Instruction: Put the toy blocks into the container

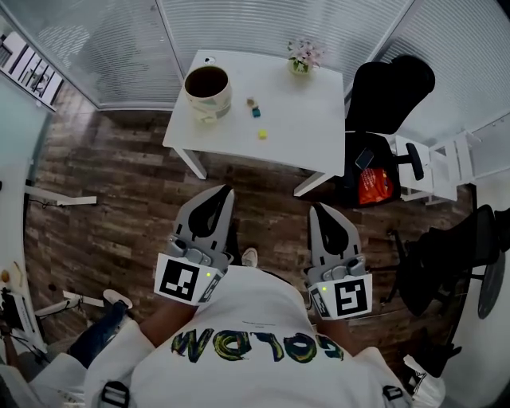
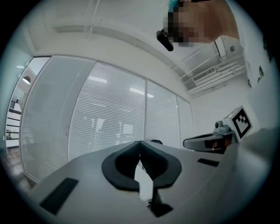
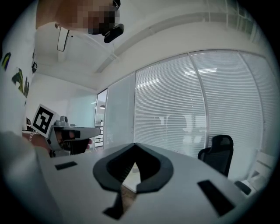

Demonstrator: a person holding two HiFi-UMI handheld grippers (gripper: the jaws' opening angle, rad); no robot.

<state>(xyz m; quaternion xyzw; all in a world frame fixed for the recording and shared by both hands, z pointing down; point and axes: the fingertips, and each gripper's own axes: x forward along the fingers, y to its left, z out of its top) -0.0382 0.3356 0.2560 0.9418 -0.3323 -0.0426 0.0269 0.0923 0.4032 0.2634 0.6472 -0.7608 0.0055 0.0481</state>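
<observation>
On the white table [image 1: 295, 127] ahead stands a cream round container [image 1: 207, 89] with a dark inside. To its right lie three small toy blocks: a brownish one [image 1: 251, 102], a teal one [image 1: 256, 112] and a yellow one [image 1: 262, 134]. My left gripper [image 1: 225, 194] [image 2: 140, 142] and right gripper [image 1: 317, 210] [image 3: 134, 145] are held level before the person's body, over the wooden floor and well short of the table. Both are shut with the tips touching and nothing between them. The gripper views show only blinds and ceiling, not the blocks.
A small flower pot [image 1: 303, 57] stands at the table's far edge. A black office chair [image 1: 390, 88] with an orange bag [image 1: 373, 185] beside it is right of the table, then a white rack [image 1: 434, 163]. Glass walls with blinds [image 1: 263, 24] close the far side.
</observation>
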